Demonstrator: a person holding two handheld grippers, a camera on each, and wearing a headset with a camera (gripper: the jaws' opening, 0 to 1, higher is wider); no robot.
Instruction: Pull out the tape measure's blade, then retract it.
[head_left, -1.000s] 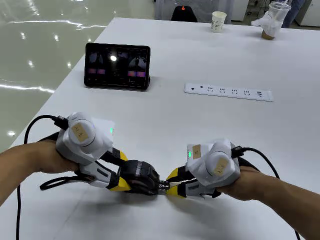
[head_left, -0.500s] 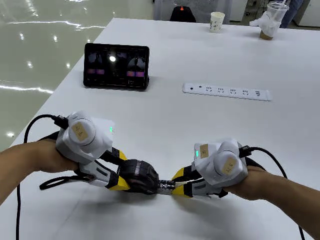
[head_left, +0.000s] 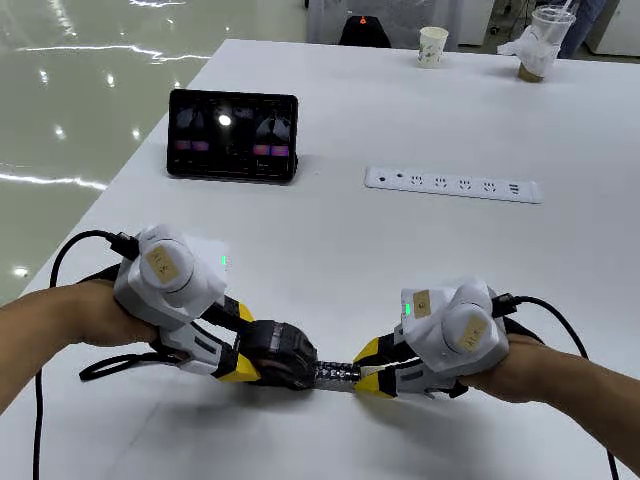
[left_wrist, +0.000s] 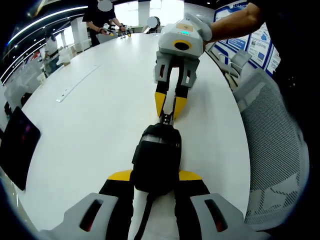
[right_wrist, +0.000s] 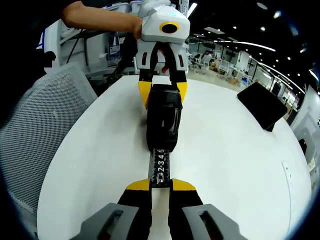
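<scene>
The black tape measure (head_left: 278, 355) lies on the white table near its front edge. My left gripper (head_left: 240, 360) is shut on the case (left_wrist: 157, 157), its yellow tips on either side. A short length of blade (head_left: 335, 372) with printed numbers (right_wrist: 160, 167) runs out of the case to my right gripper (head_left: 368, 368), which is shut on the blade's end. In the left gripper view the right gripper (left_wrist: 169, 107) faces me just beyond the case. In the right gripper view the left gripper (right_wrist: 162, 92) holds the case (right_wrist: 164, 117) from behind.
A dark tablet (head_left: 233, 133) stands at the middle left of the table (head_left: 330, 240). A white power strip (head_left: 452, 185) lies at the middle right. Two paper cups (head_left: 433, 45) stand at the far edge. A black cable (head_left: 70, 250) trails from the left gripper.
My right gripper has moved to the right, away from the case, and more of the blade shows between the two grippers. The left gripper has stayed put.
</scene>
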